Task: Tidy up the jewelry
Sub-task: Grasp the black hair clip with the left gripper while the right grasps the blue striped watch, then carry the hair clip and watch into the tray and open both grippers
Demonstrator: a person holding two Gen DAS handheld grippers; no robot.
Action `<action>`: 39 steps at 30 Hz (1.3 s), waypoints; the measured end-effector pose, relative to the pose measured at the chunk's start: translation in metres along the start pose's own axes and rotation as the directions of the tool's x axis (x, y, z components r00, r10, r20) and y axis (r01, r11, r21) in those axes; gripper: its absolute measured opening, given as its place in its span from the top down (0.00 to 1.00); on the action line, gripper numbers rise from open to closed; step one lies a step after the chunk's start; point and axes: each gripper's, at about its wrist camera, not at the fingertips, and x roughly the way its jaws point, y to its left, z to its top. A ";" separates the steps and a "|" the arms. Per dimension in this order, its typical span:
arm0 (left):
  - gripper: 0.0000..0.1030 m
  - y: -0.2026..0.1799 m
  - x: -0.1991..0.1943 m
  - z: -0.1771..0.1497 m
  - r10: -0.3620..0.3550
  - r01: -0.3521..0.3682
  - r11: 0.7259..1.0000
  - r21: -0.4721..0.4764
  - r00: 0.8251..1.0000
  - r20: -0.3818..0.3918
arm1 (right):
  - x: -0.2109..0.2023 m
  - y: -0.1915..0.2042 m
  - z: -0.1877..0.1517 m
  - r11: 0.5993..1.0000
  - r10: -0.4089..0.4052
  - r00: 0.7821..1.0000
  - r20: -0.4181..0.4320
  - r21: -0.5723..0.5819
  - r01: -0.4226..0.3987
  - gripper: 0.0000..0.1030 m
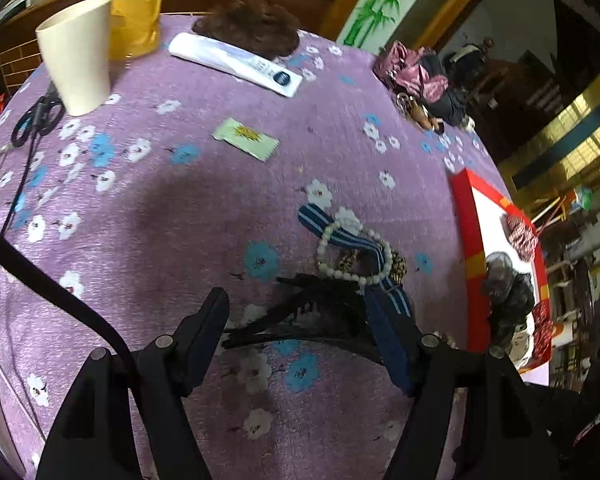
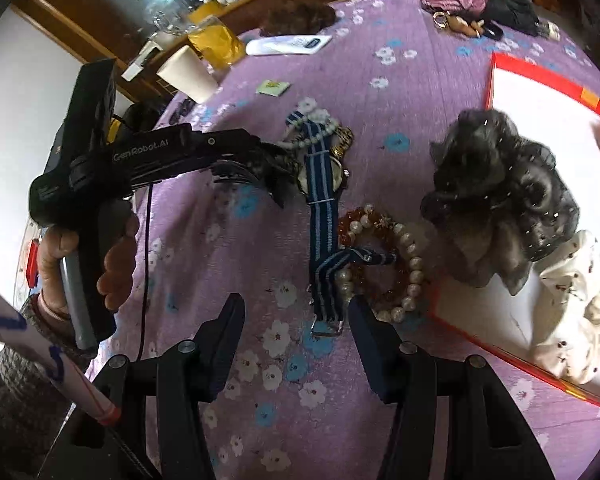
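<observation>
The watch (image 2: 320, 184) lies on the purple floral worktop (image 2: 380, 92), its striped strap running toward the right tool (image 2: 296, 320); it looks light, the strap limp, the case hard and probably slick, so the strap near the buckle seems the safest hold; pearl bracelets (image 2: 408, 268) and amber beads (image 2: 350, 220) lie tangled over the strap and would likely drag along. A black feathery hair clip (image 1: 312, 312) sits between the left tool's (image 1: 312, 316) half-open jaws, not yet pinched; the right tool also stands part open and empty. The red tray (image 2: 540, 72), just beside, already holds a dark scrunchie (image 2: 500, 184) and a white one (image 2: 572, 304); cup (image 1: 76, 56), tube (image 1: 236, 62) and scissors (image 1: 36, 118) stay well apart.
</observation>
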 end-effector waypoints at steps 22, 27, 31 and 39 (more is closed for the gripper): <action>0.74 0.029 -0.065 -0.081 -0.023 0.025 0.997 -0.071 0.999 0.037 | 0.016 0.010 -0.003 0.999 -0.016 0.999 -0.029 -0.050 0.014 0.58; 0.44 0.019 -0.062 -0.074 0.009 -0.004 0.998 -0.056 0.996 0.086 | 0.025 0.014 -0.001 0.994 -0.069 0.997 -0.028 -0.082 0.067 0.62; 0.44 0.008 -0.037 -0.069 0.110 -0.111 0.994 0.018 0.992 0.057 | 0.034 0.015 0.004 0.988 -0.120 0.992 -0.029 -0.103 0.117 0.62; 0.74 0.010 -0.020 -0.070 0.144 -0.144 0.990 0.012 0.990 0.005 | 0.042 0.016 0.009 0.972 -0.202 0.979 -0.021 -0.130 0.198 0.92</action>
